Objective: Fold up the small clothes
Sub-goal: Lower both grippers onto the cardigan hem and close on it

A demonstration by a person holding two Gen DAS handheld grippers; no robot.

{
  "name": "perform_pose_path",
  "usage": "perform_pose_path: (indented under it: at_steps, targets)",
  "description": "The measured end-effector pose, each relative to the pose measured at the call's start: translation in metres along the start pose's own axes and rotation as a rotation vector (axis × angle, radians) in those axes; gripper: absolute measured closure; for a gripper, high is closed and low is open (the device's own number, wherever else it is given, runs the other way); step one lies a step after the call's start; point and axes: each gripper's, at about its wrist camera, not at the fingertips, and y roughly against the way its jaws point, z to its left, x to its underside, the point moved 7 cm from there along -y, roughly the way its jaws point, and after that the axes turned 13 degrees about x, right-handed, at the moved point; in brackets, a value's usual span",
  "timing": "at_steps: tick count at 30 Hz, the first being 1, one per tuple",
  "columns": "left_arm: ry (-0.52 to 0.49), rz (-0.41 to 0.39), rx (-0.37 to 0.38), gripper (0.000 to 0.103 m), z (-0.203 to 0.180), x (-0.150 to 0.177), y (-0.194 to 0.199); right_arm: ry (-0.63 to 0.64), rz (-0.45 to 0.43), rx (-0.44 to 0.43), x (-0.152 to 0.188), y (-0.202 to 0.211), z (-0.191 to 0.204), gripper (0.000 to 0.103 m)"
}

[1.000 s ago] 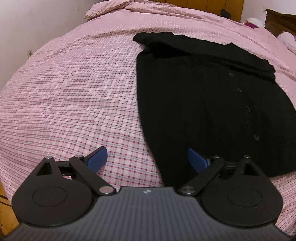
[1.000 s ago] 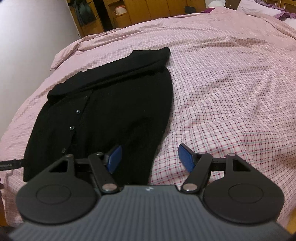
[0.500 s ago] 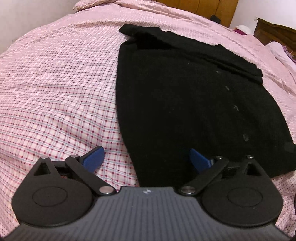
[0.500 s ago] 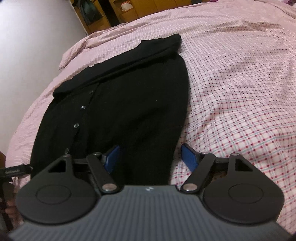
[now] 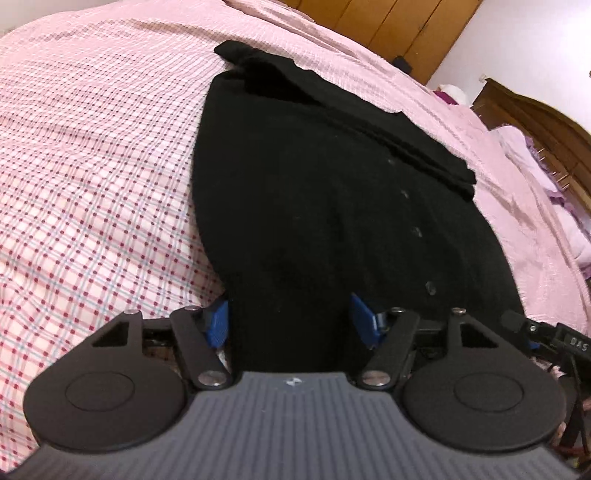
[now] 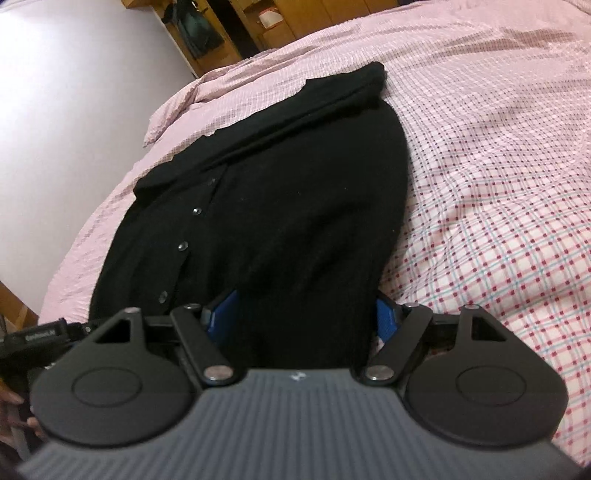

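A black button-front cardigan (image 5: 332, 192) lies flat on the pink checked bed, its sleeves folded across the far end. It also shows in the right wrist view (image 6: 280, 206). My left gripper (image 5: 290, 323) is open, with its blue fingers on either side of the cardigan's near left hem corner. My right gripper (image 6: 304, 319) is open, with its blue fingers on either side of the near right hem corner. The hem edge itself is hidden behind each gripper body.
The pink checked bedspread (image 5: 92, 166) spreads wide on both sides (image 6: 498, 184). Wooden wardrobes (image 5: 399, 22) and a dark wooden headboard (image 5: 535, 114) stand behind. The other gripper's tip shows at the edge of each view (image 5: 554, 336), (image 6: 40, 336).
Both grippers have moved forward and down onto the cardigan's near hem, one at each corner. The left fingers have come somewhat closer together; both stay open.
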Motion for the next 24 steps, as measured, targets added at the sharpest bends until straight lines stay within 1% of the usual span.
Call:
perform_pose_path:
  at_steps: [4,5,8,11,14,16,19,20,21,22,24]
  targets:
    - [-0.049,0.018,-0.028,0.028,-0.006,0.002,-0.006,0.018,-0.015,0.01,0.003,-0.001,0.0,0.028]
    - [-0.056,0.027,-0.032,0.025,-0.008,0.002,-0.007,0.021,-0.018,0.012,0.003,-0.001,0.0,0.028]
    - [-0.087,0.068,-0.022,0.012,-0.014,0.005,-0.014,0.039,-0.027,0.025,0.006,-0.001,0.002,0.028]
    - [-0.109,0.085,-0.041,0.012,-0.019,0.008,-0.02,0.054,-0.028,0.036,0.009,0.0,0.004,0.028]
    - [-0.082,0.061,-0.021,0.013,-0.016,0.007,-0.019,0.058,-0.026,0.033,0.01,0.002,0.004,0.028]
    - [-0.064,0.042,-0.016,0.016,-0.013,0.006,-0.016,0.06,-0.028,0.03,0.01,0.004,0.003,0.028]
    - [-0.064,0.035,-0.03,0.024,-0.011,0.005,-0.016,0.063,-0.031,0.033,0.011,0.004,0.004,0.028]
    - [-0.066,0.034,-0.041,0.031,-0.01,0.005,-0.014,0.064,-0.033,0.033,0.011,0.004,0.004,0.028]
    - [-0.07,0.031,-0.056,0.04,-0.008,0.005,-0.01,0.064,-0.036,0.031,0.01,0.003,0.004,0.028]
    - [-0.072,0.031,-0.064,0.044,-0.007,0.005,-0.008,0.064,-0.039,0.028,0.011,0.004,0.004,0.028]
    - [-0.063,0.035,-0.058,0.065,-0.005,0.005,-0.004,0.062,-0.045,0.021,0.011,0.004,0.004,0.029]
